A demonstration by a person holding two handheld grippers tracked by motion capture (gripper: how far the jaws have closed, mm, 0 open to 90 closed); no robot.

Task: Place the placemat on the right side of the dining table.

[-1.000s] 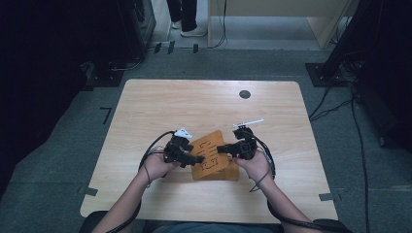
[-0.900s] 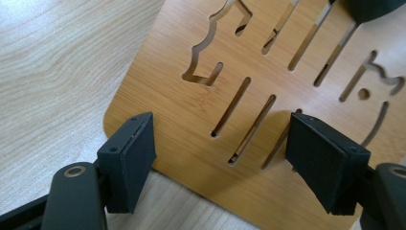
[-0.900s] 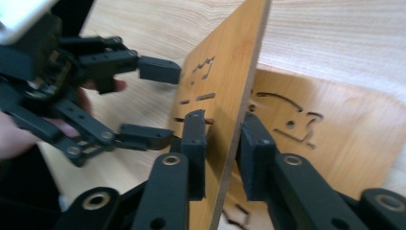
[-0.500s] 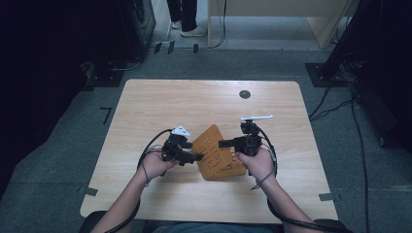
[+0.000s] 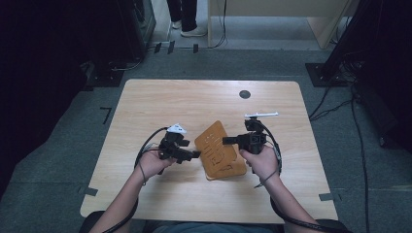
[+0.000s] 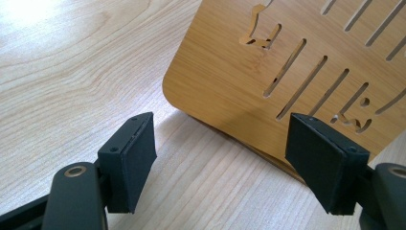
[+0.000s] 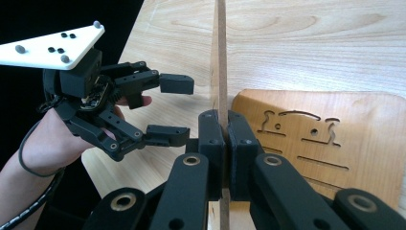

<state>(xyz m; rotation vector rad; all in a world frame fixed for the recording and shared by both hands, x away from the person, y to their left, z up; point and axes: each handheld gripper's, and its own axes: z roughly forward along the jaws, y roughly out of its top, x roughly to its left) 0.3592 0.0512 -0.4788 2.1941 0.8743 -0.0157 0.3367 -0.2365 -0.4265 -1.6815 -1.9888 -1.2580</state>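
A slotted bamboo panel (image 5: 214,141) stands tilted up over its flat base panel (image 5: 231,170) near the table's front middle. My right gripper (image 5: 226,141) is shut on the raised panel's edge. In the right gripper view that panel (image 7: 220,57) is seen edge-on, clamped between the pads of the right gripper (image 7: 226,129), and the base panel (image 7: 325,143) lies to the right. My left gripper (image 5: 195,155) is open just left of the panel. Its jaws (image 6: 220,158) stand wide with nothing between them, the panel's rounded corner (image 6: 287,57) just beyond. The left gripper (image 7: 184,110) also shows beside the panel.
The light wooden table (image 5: 170,102) has a small black round disc (image 5: 245,94) at the back right. Dark equipment and cables lie on the grey floor around it, and someone's shoes (image 5: 187,30) stand beyond the far edge.
The right hand has risen with the panel's edge in its jaws, and the panel now tilts up steeper from its base. The left gripper has hardly moved.
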